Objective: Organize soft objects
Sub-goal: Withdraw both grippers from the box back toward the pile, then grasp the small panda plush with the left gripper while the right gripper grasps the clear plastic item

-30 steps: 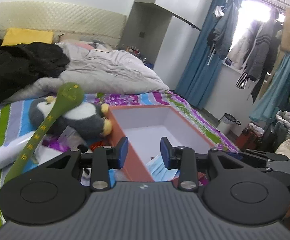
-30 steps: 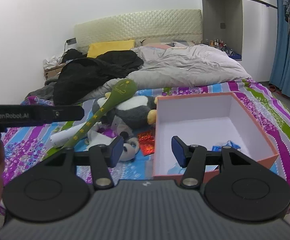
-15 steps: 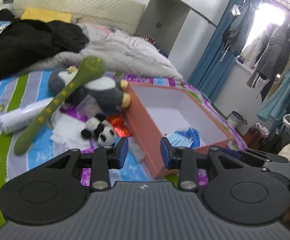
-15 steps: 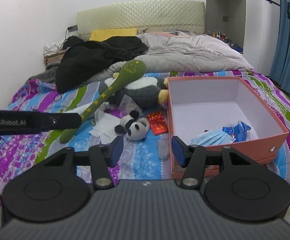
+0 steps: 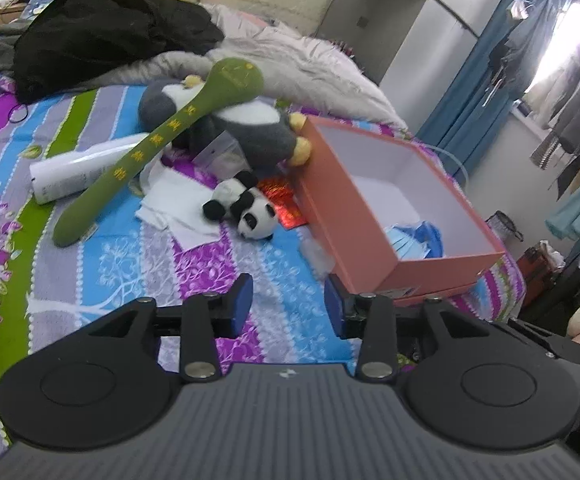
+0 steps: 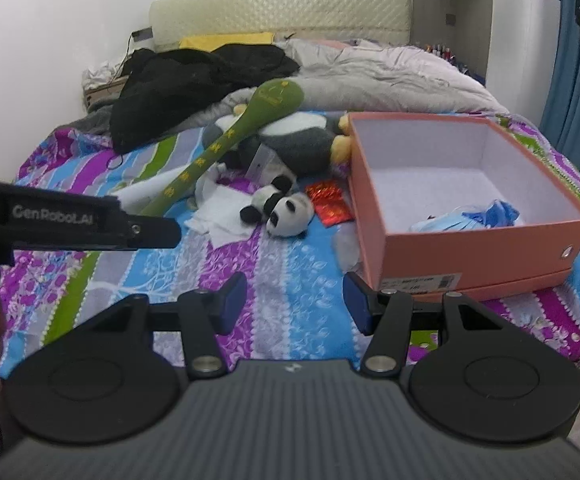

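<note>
We hold both claws part-open and empty above the striped floral bedspread (image 5: 138, 280) — the left claw (image 5: 288, 304), its jaws just opened wider, and the right claw (image 6: 294, 300) — while the small black-and-white plush panda (image 5: 246, 208) lies just beside the open salmon-pink cardboard box (image 5: 353, 232).

Daylight is streaming in through the overexposed window (image 5: 569, 36) at upper right of the left wrist view, blowing out detail among the hanging coats. The striped purple-and-blue bedspread (image 6: 290, 280) is lying evenly lit, with soft shadows. Fisheye distortion is bending the edges; mild blur is softening the white wall (image 6: 50, 40).
</note>
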A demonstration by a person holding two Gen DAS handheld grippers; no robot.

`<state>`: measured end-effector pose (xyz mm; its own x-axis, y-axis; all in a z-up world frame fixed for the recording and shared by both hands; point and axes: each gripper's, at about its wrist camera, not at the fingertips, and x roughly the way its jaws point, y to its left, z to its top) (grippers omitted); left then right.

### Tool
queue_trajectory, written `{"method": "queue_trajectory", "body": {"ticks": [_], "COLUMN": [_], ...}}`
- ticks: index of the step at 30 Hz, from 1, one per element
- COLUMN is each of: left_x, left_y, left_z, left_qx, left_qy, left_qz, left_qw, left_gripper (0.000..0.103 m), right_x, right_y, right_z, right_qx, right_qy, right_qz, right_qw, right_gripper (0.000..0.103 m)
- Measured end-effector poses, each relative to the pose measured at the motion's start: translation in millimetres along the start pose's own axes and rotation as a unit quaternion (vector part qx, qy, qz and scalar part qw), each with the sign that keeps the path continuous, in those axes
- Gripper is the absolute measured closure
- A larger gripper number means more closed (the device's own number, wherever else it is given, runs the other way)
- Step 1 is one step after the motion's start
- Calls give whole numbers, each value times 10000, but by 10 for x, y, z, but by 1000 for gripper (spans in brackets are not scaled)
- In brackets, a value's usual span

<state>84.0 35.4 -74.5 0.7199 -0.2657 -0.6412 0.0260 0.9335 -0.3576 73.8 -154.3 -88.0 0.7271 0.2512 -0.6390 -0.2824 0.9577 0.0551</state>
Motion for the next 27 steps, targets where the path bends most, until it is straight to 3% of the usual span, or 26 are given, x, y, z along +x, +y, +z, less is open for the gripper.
{"method": "queue_trajectory", "body": {"ticks": [16,27], "left_x": [675,1350], "left_y": [378,619], "left_z": [87,157], "left_qx": [-28,-560], "left_qy": [460,498], "left_qz": [236,26], "left_qw": [9987,9972], "left_gripper": [49,46], "right_x": [692,1246], "right_y": [88,179], "right_z": [-1,17], "right_qx": [-385,-1053], "right_qy": [127,280], "right_qz": [-304,-466], "right_qw": [9987,9930], "right_gripper": [47,52]}}
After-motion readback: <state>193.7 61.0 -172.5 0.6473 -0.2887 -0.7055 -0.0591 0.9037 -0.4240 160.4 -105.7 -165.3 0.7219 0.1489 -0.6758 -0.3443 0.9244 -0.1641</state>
